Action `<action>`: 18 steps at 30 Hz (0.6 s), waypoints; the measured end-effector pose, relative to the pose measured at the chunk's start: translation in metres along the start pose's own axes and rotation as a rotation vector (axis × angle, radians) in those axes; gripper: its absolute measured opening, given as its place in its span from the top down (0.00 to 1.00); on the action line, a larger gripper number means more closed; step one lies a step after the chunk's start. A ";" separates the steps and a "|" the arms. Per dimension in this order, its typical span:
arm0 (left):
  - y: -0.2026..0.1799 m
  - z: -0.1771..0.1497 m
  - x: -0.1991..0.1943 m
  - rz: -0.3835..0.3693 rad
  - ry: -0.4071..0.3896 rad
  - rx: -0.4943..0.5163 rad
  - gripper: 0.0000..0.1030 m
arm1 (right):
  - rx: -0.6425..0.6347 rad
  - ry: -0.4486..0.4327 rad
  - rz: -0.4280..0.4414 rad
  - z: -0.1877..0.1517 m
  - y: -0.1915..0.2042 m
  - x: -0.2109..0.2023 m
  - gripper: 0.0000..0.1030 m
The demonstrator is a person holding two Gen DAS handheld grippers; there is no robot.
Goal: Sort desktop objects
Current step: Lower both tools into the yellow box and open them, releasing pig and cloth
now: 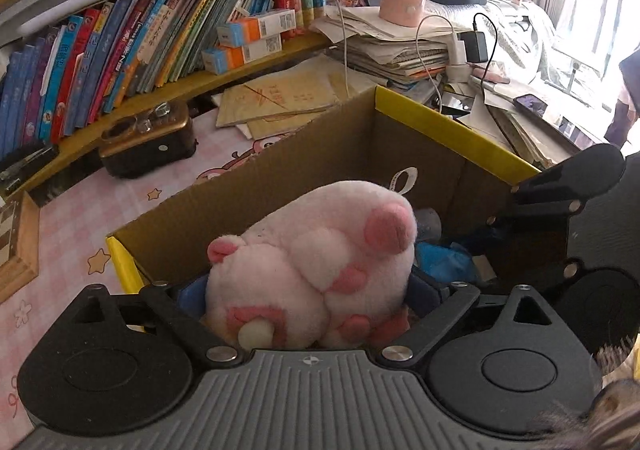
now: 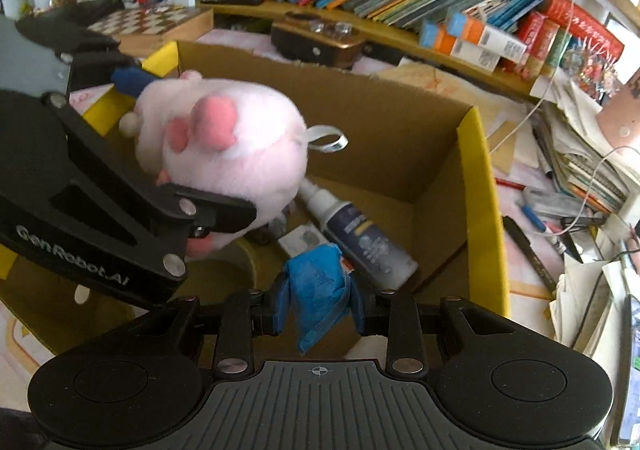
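Right wrist only: spray bottle (boxed)

Readable only: "GenRobot.AI", white letters along the black arm of the left gripper, just beside the plush.

The pink toy is soft, fluffy plush cloth. The box is matt brown cardboard with smooth yellow edges. The spray bottle looks like glossy plastic.
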State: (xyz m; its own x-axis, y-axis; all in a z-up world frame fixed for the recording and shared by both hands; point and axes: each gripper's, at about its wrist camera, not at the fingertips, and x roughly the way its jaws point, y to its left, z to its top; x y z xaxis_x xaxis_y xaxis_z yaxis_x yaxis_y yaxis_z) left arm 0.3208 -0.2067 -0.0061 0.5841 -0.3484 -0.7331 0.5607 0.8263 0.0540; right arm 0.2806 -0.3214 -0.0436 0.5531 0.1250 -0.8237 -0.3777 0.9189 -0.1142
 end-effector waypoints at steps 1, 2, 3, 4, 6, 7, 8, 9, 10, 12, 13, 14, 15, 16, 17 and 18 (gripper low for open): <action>0.000 0.000 -0.001 -0.005 0.000 -0.001 0.04 | 0.002 0.006 0.004 0.000 -0.001 0.001 0.69; -0.001 -0.001 -0.002 -0.001 -0.006 0.000 0.03 | 0.003 0.006 0.005 -0.001 -0.001 0.001 0.69; -0.002 -0.001 -0.005 0.006 -0.016 0.001 0.00 | 0.005 0.001 0.009 -0.002 -0.001 0.000 0.68; -0.002 -0.002 -0.007 0.008 -0.026 0.001 0.00 | 0.007 -0.001 0.012 -0.002 -0.001 -0.001 0.68; -0.002 -0.002 -0.013 0.017 -0.046 -0.010 0.00 | 0.015 -0.015 0.016 -0.002 -0.003 -0.006 0.67; -0.002 -0.002 -0.016 0.020 -0.058 -0.017 0.00 | 0.019 -0.024 0.019 -0.001 -0.004 -0.009 0.67; -0.001 -0.003 -0.021 0.028 -0.076 -0.024 0.00 | 0.023 -0.038 0.023 -0.001 -0.005 -0.013 0.66; 0.000 -0.003 -0.026 0.034 -0.094 -0.033 0.00 | 0.028 -0.057 0.025 -0.002 -0.005 -0.018 0.64; 0.000 -0.003 -0.031 0.039 -0.112 -0.042 0.00 | 0.031 -0.072 0.023 -0.002 -0.004 -0.022 0.62; 0.001 -0.006 -0.045 0.050 -0.157 -0.076 0.00 | 0.037 -0.109 0.017 -0.003 -0.004 -0.031 0.61; 0.001 -0.007 -0.051 0.054 -0.173 -0.091 0.00 | 0.039 -0.127 0.014 -0.003 -0.003 -0.035 0.61; 0.001 -0.008 -0.058 0.056 -0.193 -0.110 0.00 | 0.042 -0.147 0.012 -0.004 -0.003 -0.040 0.61; 0.001 -0.010 -0.067 0.060 -0.216 -0.127 0.00 | 0.047 -0.170 0.010 -0.006 -0.002 -0.046 0.61; 0.000 -0.012 -0.074 0.068 -0.238 -0.142 0.00 | 0.051 -0.187 0.010 -0.007 -0.002 -0.051 0.60; -0.001 -0.015 -0.083 0.079 -0.261 -0.158 0.00 | 0.056 -0.208 0.009 -0.008 -0.002 -0.056 0.59; -0.001 -0.019 -0.091 0.091 -0.285 -0.177 0.00 | 0.063 -0.230 0.006 -0.010 -0.002 -0.061 0.57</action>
State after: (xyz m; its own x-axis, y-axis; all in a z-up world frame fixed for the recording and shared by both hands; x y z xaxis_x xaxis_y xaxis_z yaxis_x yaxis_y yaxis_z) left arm 0.2555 -0.1677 0.0481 0.7812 -0.3588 -0.5109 0.4030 0.9148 -0.0263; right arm 0.2404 -0.3344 0.0010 0.7085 0.2059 -0.6750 -0.3385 0.9384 -0.0690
